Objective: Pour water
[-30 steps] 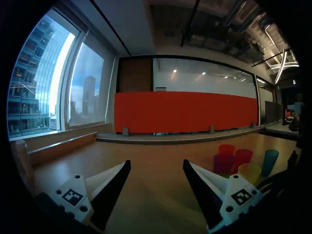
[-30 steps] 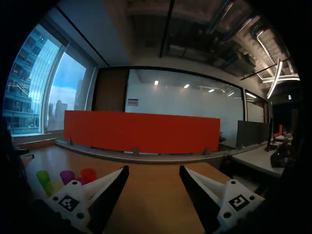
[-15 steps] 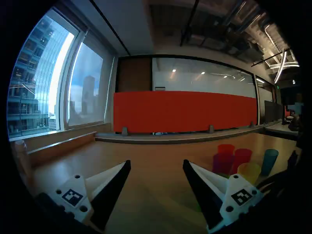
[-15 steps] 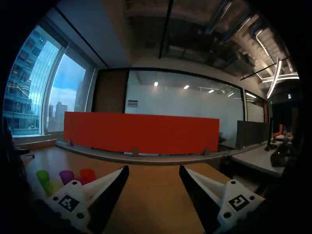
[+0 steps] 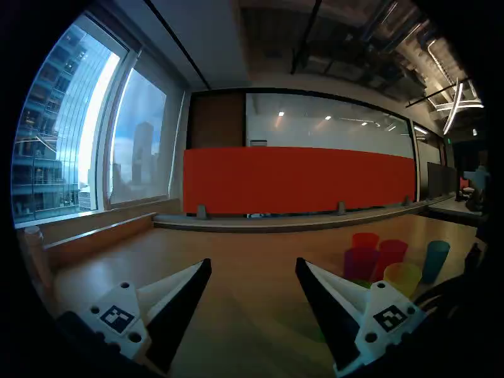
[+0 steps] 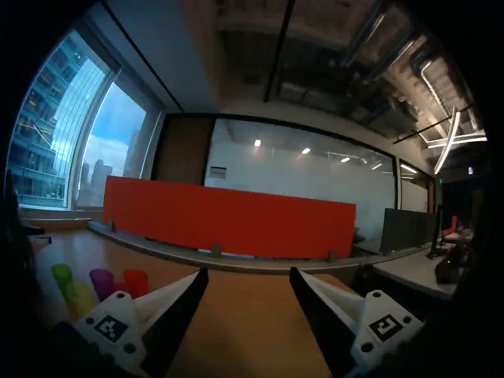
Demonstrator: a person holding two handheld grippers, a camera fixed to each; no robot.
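1. The left tool [image 5: 252, 263] is wide open and holds nothing.
2. The right tool [image 6: 247, 272] is wide open too, with nothing in it.
3. The plastic cups [image 5: 392, 251] stand close together on the wooden counter [image 5: 246, 242], well back from its far edge.

The left gripper [image 5: 252, 261] has two wedge-shaped fingers [image 5: 179, 302] tapering to points, white on the outer and upper faces and black on the inner faces. Each finger's white base carries a square black-and-white tag [image 5: 118, 319] ringed by small dark screw holes [image 5: 134, 337]. The right gripper [image 6: 248, 271] is built alike, with pointed white-and-black fingers [image 6: 321, 309] and a tag [image 6: 385, 327] on each base.
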